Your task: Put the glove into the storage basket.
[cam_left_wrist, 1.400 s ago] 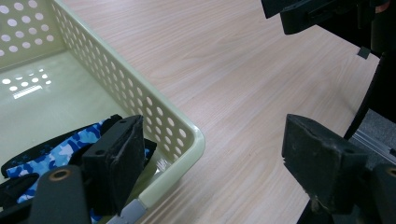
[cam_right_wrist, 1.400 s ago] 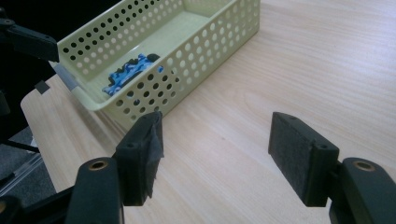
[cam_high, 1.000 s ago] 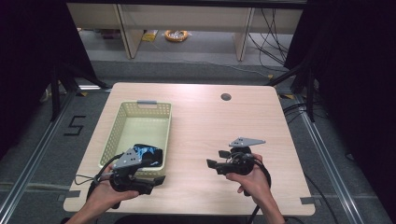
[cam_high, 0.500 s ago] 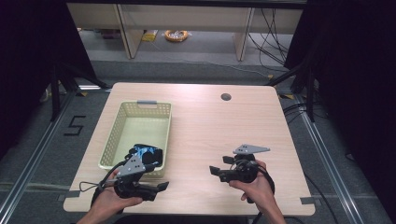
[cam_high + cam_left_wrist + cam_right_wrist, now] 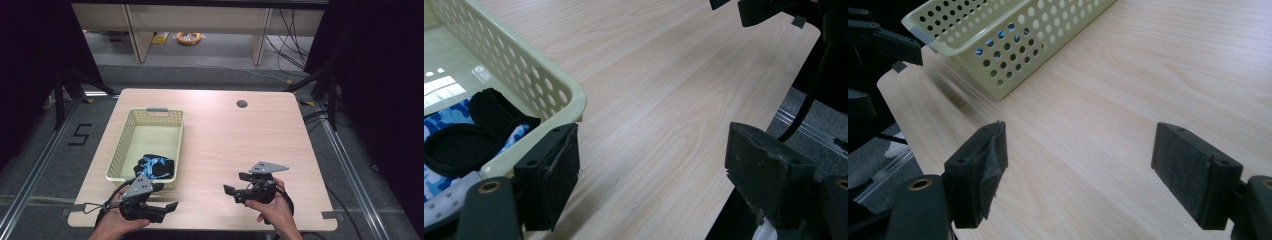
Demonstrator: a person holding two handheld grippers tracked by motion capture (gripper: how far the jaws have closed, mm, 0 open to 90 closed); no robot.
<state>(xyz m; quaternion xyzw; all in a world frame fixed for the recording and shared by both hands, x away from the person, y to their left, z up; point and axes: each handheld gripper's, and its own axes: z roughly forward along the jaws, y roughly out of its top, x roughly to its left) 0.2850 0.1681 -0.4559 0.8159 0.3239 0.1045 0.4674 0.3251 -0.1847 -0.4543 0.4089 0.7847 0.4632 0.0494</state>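
My left gripper sits nearest me at about 7 o'clock on the table, jaws spread wide, nothing between the pads but bare wood. My right gripper is at about 5 o'clock; its jaws have just been opening and stand near their widest, also with nothing in them. Both point inward over the light wood-grain tabletop.

The step, as I judge it, is letting go and backing off, with the load down in the basket. To do it well: keep both pairs of jaws fully apart, draw the left gripper back low and straight so its near jaw, which stands just beside the basket's corner in the left gripper view, does not clip the rim and drag the basket. Hold the right gripper well apart from it, over open table.

Farther out, at 9 to 10 o'clock, the pale yellow-green perforated plastic basket lies lengthwise. In its near end rests the blue-and-white camouflage-patterned cloth item with black bands, crumpled, lying flat on the basket floor, touching the near wall. From the left gripper view its black part looks like a soft padded loop; what it is exactly I cannot tell.

At 1 o'clock, a dark round hole in the tabletop.
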